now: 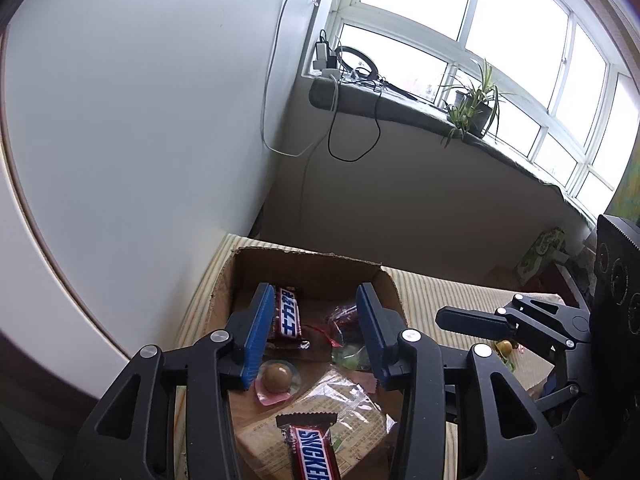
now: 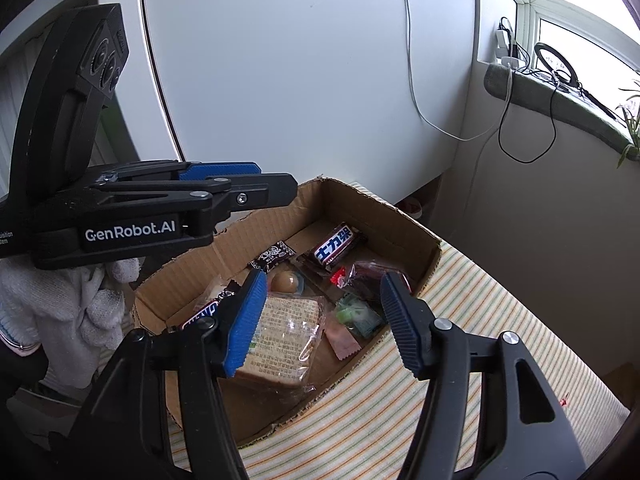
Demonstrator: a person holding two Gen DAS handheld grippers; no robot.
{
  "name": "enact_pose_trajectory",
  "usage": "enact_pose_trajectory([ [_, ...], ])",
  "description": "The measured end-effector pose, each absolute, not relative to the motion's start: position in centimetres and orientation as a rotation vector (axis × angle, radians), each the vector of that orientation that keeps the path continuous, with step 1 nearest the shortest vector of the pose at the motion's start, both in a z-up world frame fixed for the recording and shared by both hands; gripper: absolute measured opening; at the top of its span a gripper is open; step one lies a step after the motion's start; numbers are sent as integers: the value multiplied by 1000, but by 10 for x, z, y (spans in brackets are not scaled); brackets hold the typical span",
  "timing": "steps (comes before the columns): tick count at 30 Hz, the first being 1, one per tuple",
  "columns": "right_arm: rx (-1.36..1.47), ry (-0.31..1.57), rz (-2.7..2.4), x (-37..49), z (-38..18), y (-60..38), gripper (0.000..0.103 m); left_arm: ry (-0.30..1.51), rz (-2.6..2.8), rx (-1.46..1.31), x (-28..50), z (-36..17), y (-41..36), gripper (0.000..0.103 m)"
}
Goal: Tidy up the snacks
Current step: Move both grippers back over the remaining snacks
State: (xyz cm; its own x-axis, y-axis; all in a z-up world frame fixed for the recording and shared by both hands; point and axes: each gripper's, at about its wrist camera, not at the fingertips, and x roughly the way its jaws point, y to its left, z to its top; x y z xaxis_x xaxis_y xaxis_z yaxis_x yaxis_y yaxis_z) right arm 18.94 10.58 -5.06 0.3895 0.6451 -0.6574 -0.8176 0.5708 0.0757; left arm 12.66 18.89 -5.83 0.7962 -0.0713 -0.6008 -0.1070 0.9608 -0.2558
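Snickers bar sits closest to the left wrist camera, lying on the clear-wrapped cracker pack inside the cardboard box. Left gripper hovers over the box with fingers spread wide, nothing between them. Right gripper is likewise apart and empty, above the box's near side over the cracker pack.

Box contents from the right view: second Snickers at the far wall, small dark patterned packet, round brown candy, green candy, dark red bag, pink wrapper. Box rests on a striped cloth.

My read: everything visible is already boxed, so either tidying inside or fetching more. One yellowish item shows on the cloth by the right gripper; can't tell what it is. If it's next, approach from above, close across its narrow side, and keep the two grippers from colliding over the box.
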Motion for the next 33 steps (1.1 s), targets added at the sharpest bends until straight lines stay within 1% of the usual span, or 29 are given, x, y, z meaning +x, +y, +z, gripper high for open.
enact_pose_trajectory([
  [3,-274,692,930,186,-49,97,64,645,25,-284,126,-55,186,41],
  [5,-270,685,919,183,-47,90,71,639,27,-284,124,-53,183,42],
  [6,-267,680,912,183,-45,86,71,637,25,-286,123,-52,182,42],
  [20,-194,663,793,188,-32,-1,72,599,-34,-243,117,-35,133,42],
  [33,-106,707,621,211,-49,-117,72,628,-148,-255,118,-45,69,42],
])
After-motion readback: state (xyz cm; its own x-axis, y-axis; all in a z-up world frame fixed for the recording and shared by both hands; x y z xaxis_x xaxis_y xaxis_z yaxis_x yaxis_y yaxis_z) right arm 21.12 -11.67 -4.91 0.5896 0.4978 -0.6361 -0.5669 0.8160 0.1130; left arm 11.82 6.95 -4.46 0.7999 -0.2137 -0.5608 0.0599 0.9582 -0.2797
